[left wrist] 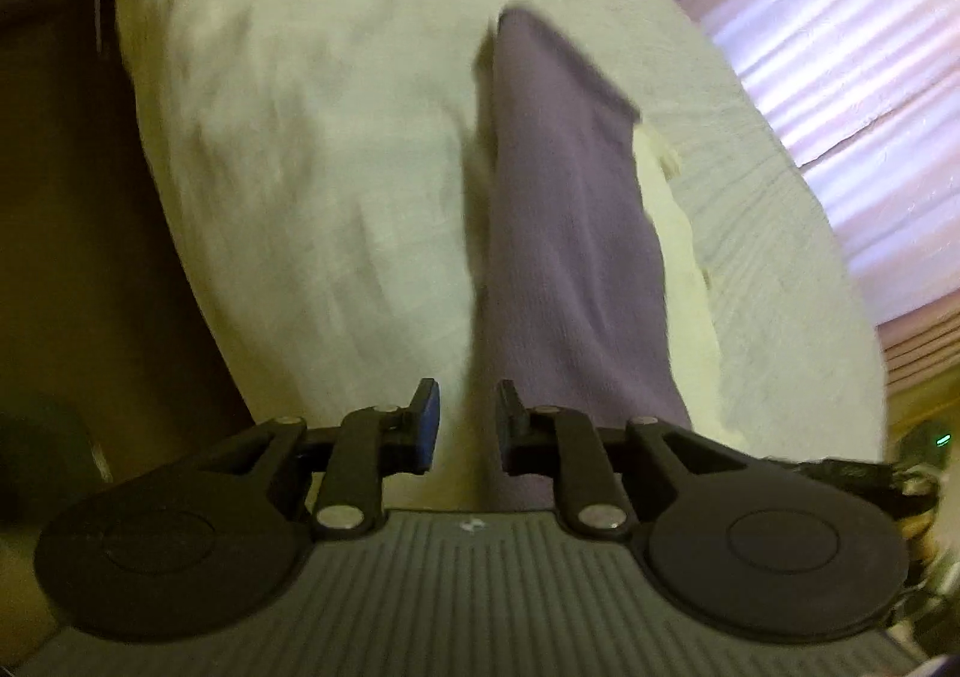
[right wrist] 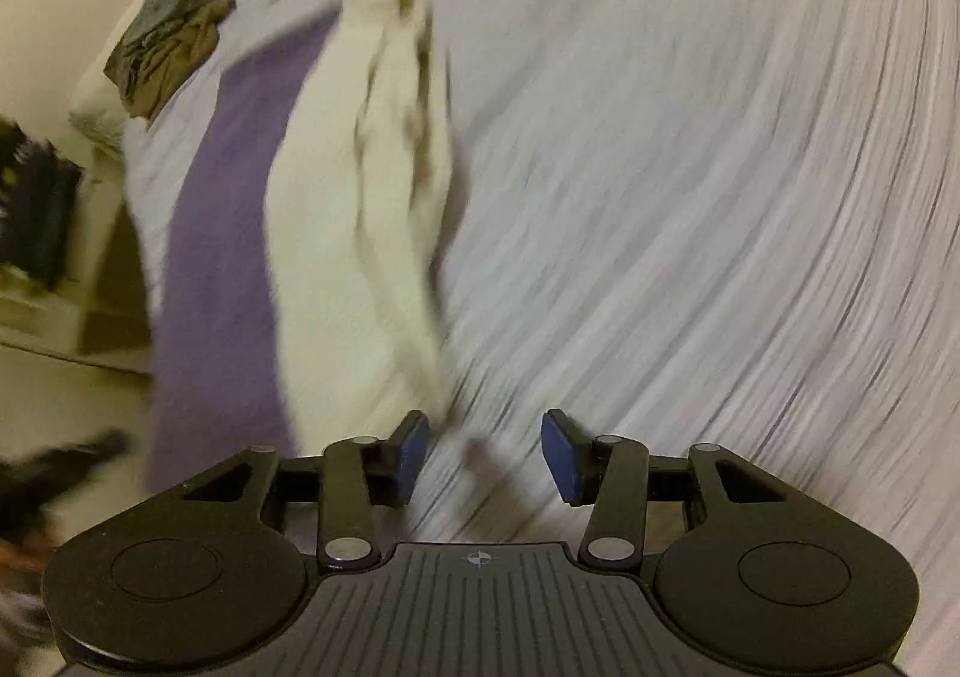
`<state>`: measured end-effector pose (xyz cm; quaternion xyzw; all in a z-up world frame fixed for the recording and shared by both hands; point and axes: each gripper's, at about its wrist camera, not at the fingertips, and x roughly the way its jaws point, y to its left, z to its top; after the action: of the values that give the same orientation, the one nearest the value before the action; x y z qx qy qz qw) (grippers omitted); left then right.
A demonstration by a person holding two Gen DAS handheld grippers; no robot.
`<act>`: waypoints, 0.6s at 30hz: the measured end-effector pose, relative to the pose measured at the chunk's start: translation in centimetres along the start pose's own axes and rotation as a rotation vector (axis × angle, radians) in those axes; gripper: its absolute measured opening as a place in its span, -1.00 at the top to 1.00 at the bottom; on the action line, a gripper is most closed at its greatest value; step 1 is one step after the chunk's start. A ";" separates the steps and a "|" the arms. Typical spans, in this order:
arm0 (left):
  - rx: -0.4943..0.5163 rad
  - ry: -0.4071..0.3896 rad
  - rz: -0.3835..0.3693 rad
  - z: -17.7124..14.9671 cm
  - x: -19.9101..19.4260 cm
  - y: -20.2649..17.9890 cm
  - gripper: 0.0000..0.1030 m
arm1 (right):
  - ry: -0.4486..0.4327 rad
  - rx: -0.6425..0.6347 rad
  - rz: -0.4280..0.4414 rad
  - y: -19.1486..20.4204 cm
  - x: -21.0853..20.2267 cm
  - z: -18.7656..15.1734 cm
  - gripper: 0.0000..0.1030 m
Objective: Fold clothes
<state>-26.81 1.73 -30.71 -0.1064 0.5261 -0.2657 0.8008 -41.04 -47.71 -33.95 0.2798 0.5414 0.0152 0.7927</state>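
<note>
**Me:** The purple-and-cream garment (right wrist: 228, 233) lies in a long strip on the pale bedspread (right wrist: 690, 197), running away from both my grippers. It is purple on one side with cream cloth (left wrist: 678, 257) along the other edge.

**Helper:** What are your grippers doing?

**Me:** My left gripper (left wrist: 468, 425) has its jaws narrowly apart at the strip's near end. Cloth shows in the gap, but through the blur I can't tell if the pads actually pinch it. My right gripper (right wrist: 486, 458) stands about half open over bare bedspread, just beside the cream edge, holding nothing.

**Helper:** How will it handle?

**Me:** I'd judge it light, soft and floppy. It will sag and drag, not keep any shape, and a thin edge could slip from the pads. I'd pinch the two near corners, several layers deep, one in each gripper.

**Helper:** Anything else about?

**Me:** A crumpled heap of dark clothes (right wrist: 174, 23) sits well apart, at the far corner.
</note>
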 end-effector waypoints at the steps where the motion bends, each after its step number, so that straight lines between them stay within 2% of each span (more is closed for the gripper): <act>1: 0.044 -0.010 -0.005 1.1 0.6 -0.6 0.81 | -0.040 -0.051 -0.028 0.7 -0.1 1.1 0.10; 3: 0.133 -0.031 -0.014 3.3 1.8 -1.7 0.86 | -0.116 -0.162 -0.033 3.1 0.7 2.9 0.17; 4: 0.189 -0.039 -0.031 4.6 2.9 -2.8 0.91 | -0.131 -0.211 -0.012 4.9 1.8 3.7 0.41; 5: 0.240 -0.044 -0.053 5.5 3.9 -3.8 0.94 | -0.142 -0.265 0.012 6.5 2.8 4.4 0.45; 8: 0.382 -0.046 -0.077 7.6 7.1 -6.3 0.98 | -0.179 -0.430 0.079 11.4 5.7 6.3 0.46; 10: 0.448 -0.039 -0.078 8.3 9.2 -7.2 1.00 | -0.206 -0.552 0.090 14.1 7.5 6.9 0.46; 13: 0.516 0.010 -0.059 8.4 11.8 -7.4 1.00 | -0.183 -0.685 0.044 16.0 11.3 7.4 0.56; 15: 0.568 0.057 -0.034 8.2 13.5 -7.2 1.00 | -0.140 -0.752 -0.015 15.8 13.7 7.2 0.67; 18: 0.631 0.124 -0.016 7.5 16.0 -7.0 1.00 | -0.096 -0.792 -0.077 14.6 16.0 7.1 0.67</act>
<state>-17.39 -13.54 -36.99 0.1597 0.4648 -0.4280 0.7585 -24.20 -33.19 -39.00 -0.0676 0.4661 0.1800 0.8636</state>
